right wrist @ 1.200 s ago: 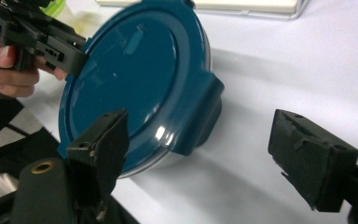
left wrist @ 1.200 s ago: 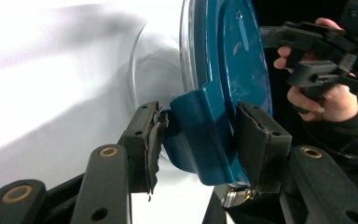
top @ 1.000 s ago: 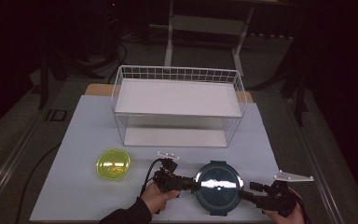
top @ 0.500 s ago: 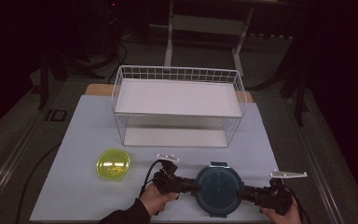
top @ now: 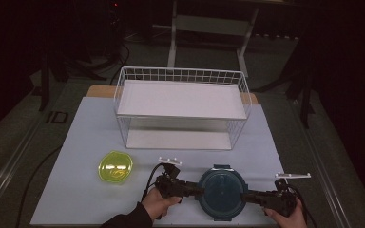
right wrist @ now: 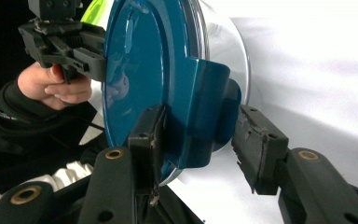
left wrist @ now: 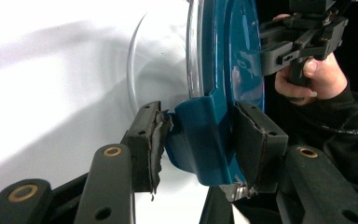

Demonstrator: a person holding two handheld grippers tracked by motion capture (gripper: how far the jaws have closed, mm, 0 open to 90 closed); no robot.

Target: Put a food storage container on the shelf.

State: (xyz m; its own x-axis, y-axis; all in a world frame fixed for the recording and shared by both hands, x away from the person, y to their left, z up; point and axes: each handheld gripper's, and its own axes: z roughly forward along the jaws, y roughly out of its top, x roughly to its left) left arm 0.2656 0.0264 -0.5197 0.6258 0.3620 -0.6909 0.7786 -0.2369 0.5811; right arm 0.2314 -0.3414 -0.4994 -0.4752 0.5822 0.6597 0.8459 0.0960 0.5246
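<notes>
Two grippers flank lidded container at table's near edge: L gripper clamps latch, R gripper spread round opposite latch.

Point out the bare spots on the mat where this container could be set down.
Free: the strip between the yellow bowl and the wire rack, and the mat's right side beyond the rack. Crowded: the near edge, where both grippers flank the blue-lidded container.
</notes>
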